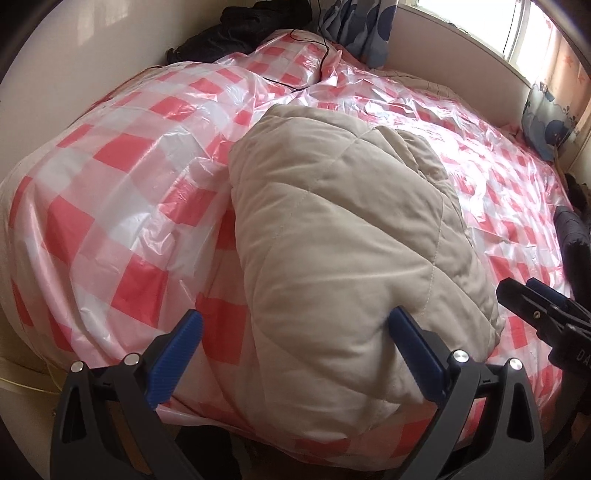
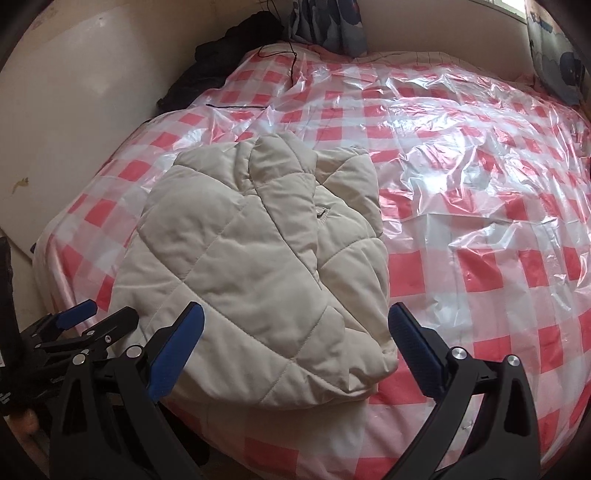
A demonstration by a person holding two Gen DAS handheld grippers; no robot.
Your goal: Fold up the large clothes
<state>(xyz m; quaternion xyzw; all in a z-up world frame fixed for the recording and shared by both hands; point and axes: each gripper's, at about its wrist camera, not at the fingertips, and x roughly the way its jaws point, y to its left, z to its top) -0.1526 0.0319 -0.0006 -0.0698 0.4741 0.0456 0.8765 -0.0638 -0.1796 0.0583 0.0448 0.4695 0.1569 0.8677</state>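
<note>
A beige quilted jacket (image 1: 332,236) lies folded in a thick bundle on the bed, near its front edge; it also shows in the right wrist view (image 2: 258,266). My left gripper (image 1: 295,350) is open, its blue pads either side of the jacket's near left end, holding nothing. My right gripper (image 2: 295,347) is open at the jacket's near right end, empty. The right gripper shows at the right edge of the left wrist view (image 1: 535,310). The left gripper shows at the lower left of the right wrist view (image 2: 85,325).
The bed is covered by a pink-and-white checked plastic sheet (image 2: 480,184). Dark clothes (image 2: 221,59) and a black cable (image 2: 291,62) lie at the far left corner. A patterned curtain (image 1: 362,26) hangs behind. A wall (image 2: 74,110) runs along the left.
</note>
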